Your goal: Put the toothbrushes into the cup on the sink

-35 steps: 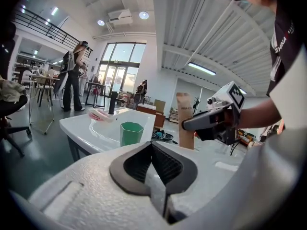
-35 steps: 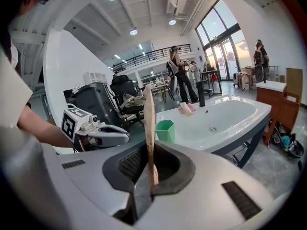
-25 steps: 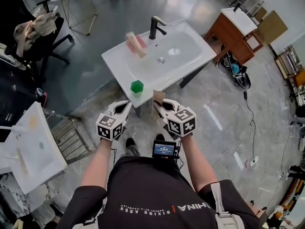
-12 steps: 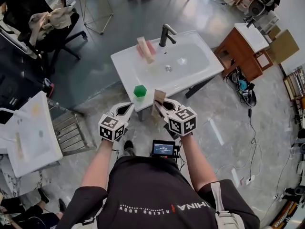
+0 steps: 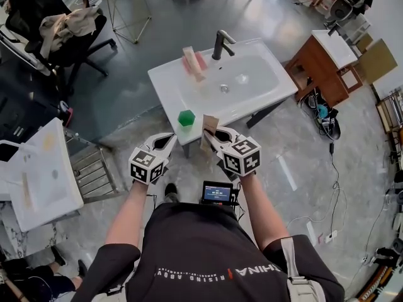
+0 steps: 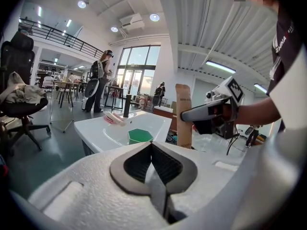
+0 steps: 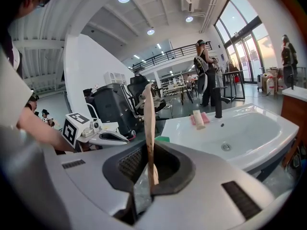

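Note:
My right gripper (image 5: 208,136) is shut on a flat brown toothbrush box (image 5: 210,127), which stands upright between the pads (image 7: 149,123). The left gripper (image 5: 167,141) is shut with nothing in it (image 6: 151,148). Both hover just short of the front edge of the white sink (image 5: 169,92). A green cup (image 5: 186,117) stands on the sink's front left corner, right ahead of the grippers (image 6: 140,136). Two more toothbrush boxes (image 5: 193,63), one beige and one pink, lie at the sink's back next to the black faucet (image 5: 221,43).
A wooden cabinet (image 5: 320,50) stands right of the sink, with cables on the floor by it. At the left are an office chair (image 5: 63,30), a second white basin (image 5: 38,178) and a metal rack (image 5: 94,175). People stand beyond the sink.
The head view has swung, so the sink now sits a little further right and higher. Both grippers keep the same pose, and the box stays in the right one.

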`<state>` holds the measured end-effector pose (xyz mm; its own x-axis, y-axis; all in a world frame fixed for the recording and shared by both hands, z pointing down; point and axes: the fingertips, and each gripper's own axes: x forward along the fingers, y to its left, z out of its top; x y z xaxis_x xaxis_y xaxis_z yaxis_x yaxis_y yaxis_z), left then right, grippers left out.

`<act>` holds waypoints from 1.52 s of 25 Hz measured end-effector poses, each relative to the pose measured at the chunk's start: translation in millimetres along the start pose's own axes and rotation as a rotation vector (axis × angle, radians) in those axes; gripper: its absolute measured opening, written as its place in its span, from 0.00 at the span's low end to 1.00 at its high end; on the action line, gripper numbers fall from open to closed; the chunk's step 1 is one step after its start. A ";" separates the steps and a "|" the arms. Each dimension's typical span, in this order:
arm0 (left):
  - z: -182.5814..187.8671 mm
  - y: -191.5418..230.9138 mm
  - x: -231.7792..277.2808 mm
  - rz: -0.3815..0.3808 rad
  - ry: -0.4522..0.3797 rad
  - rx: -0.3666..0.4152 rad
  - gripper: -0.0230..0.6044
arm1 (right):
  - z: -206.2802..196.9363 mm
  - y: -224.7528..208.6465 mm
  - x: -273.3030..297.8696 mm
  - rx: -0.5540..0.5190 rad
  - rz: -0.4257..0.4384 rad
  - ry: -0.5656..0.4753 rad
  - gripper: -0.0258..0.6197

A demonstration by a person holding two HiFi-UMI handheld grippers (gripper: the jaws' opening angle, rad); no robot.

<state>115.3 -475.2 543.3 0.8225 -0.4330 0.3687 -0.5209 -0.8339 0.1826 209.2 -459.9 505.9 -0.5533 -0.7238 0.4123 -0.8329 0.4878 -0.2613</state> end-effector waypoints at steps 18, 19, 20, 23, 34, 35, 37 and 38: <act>59.3 24.0 1.9 0.001 -0.056 0.075 0.05 | 108.5 -0.5 15.0 -0.104 0.085 -0.117 0.10; 61.6 25.9 1.4 0.006 -0.060 0.076 0.05 | 113.3 0.1 17.5 -0.109 0.089 -0.122 0.10; 63.7 27.5 0.9 0.012 -0.063 0.077 0.05 | 117.5 0.7 20.2 -0.114 0.094 -0.126 0.10; 67.9 31.1 -0.1 0.026 -0.072 0.072 0.05 | 125.6 2.3 29.4 -0.125 0.109 -0.129 0.10; 60.1 56.6 -7.9 0.096 -0.068 0.036 0.05 | 111.4 0.3 74.4 -0.120 0.131 -0.078 0.10; 58.7 59.7 -8.9 0.103 -0.067 0.031 0.05 | 108.4 -0.7 78.2 -0.117 0.133 -0.071 0.10; 55.7 64.3 -10.2 0.114 -0.063 0.023 0.05 | 101.9 -3.4 84.7 -0.108 0.133 -0.057 0.10; 54.2 65.8 -10.5 0.118 -0.061 0.019 0.05 | 98.3 -5.0 87.5 -0.107 0.130 -0.050 0.10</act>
<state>84.7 -544.1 502.0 0.7682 -0.5480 0.3309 -0.6110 -0.7819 0.1238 163.8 -573.6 457.5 -0.6580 -0.6735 0.3368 -0.7501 0.6257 -0.2143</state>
